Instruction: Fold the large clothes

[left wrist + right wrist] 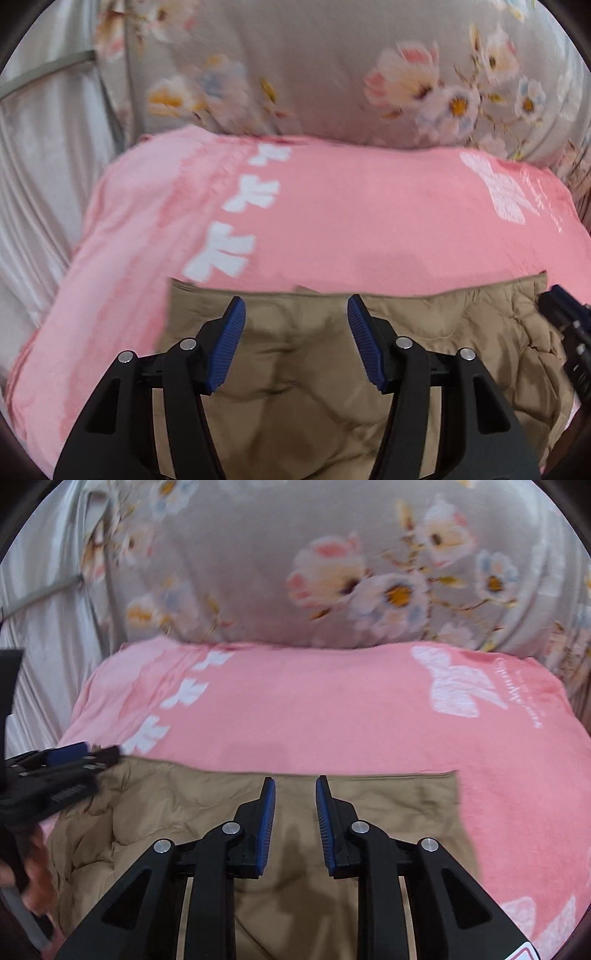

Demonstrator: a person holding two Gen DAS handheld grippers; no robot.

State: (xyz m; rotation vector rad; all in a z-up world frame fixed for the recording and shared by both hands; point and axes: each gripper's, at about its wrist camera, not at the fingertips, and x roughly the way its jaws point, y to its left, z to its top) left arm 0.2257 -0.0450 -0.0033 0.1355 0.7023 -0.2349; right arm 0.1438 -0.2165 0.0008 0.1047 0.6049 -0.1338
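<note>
Both sets of jaws are empty. The left gripper (295,341) stands roughly half open, its blue pads clear of the cloth. The right gripper (294,825) is narrower, only a slim gap between its pads, and nothing is caught in it.

Both hover just above the tan padded garment (295,391), which lies flat directly beneath and ahead of them. Its straight folded edge (362,775) runs left to right across both views, so its long axis lies crosswise to the way the jaws point. Each gripper is over its own half, neither clearly nearer.

The garment rests on a pink blanket (351,206) with white bows, spread over the bed; a floral quilt (295,554) is piled behind it.
</note>
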